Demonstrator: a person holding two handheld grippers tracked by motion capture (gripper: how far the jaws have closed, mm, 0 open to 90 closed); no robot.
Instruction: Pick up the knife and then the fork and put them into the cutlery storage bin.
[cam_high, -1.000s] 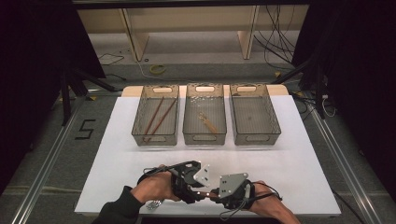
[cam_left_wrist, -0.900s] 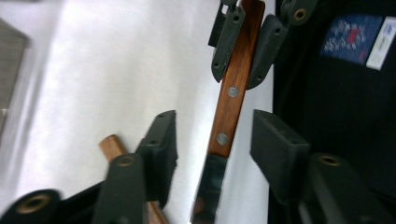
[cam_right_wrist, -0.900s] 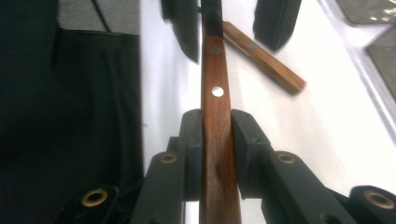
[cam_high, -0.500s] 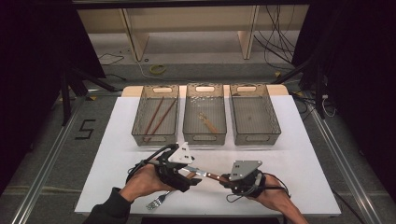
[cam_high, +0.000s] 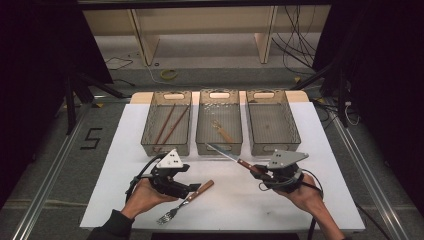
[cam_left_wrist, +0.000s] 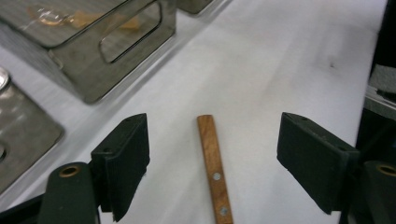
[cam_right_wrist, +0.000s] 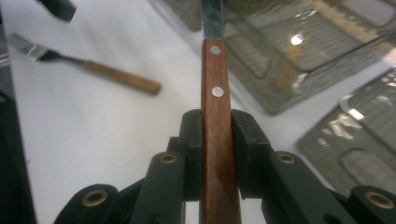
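At lower right of high view, right gripper (cam_high: 261, 173) clenches knife (cam_high: 231, 158) by handle, blade toward middle bin (cam_high: 219, 141). Left gripper (cam_high: 188, 189) released over fork (cam_high: 184, 202), lower centre. Next likely: knife into bin.

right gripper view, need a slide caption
Right claw shut on a knife by its wooden handle, fork lying on the white table.

A white-topped desk (cam_high: 125, 165) carried three clear grey plastic bins (cam_high: 220, 121) in a row at its far edge, and a wooden-handled steel fork (cam_high: 185, 201) near its front.
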